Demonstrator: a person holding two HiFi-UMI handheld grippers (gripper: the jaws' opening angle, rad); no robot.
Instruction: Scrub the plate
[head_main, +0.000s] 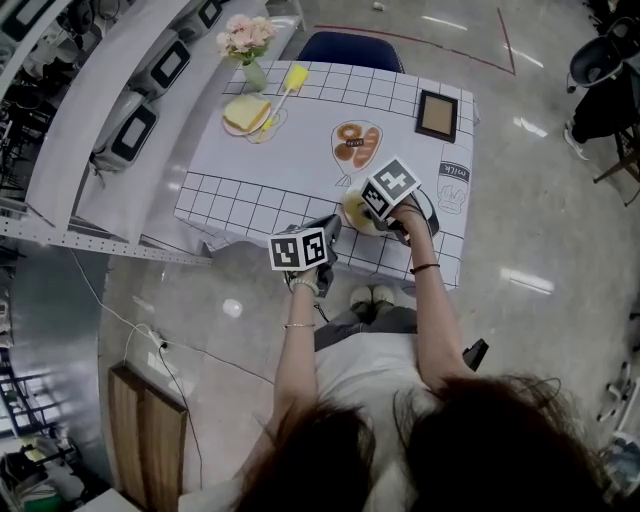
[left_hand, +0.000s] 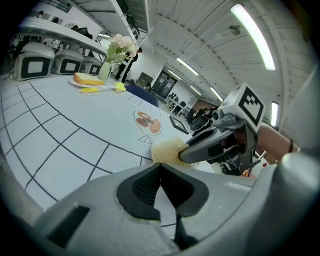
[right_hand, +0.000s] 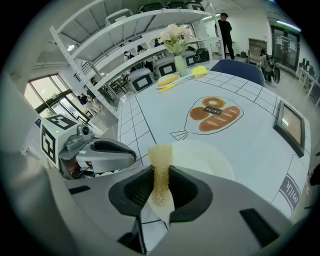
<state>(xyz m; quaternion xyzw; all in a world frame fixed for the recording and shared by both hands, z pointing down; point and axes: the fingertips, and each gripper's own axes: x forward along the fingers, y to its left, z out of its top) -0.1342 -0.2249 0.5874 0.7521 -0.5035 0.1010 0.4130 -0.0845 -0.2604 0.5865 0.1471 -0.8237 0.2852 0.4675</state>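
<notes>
My right gripper's fingers clamp the sponge over the plate by the table's near edge; left gripper's fingers closed, empty.

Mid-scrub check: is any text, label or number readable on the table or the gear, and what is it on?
"MIL": on the milk print of the tablecloth, at the right edge of the right gripper view, with the rest cut off. In the head view it looks like "milk".
Dark label on the bread print: too small to read.
Marker cubes: coded squares only, no letters or numbers.
</notes>
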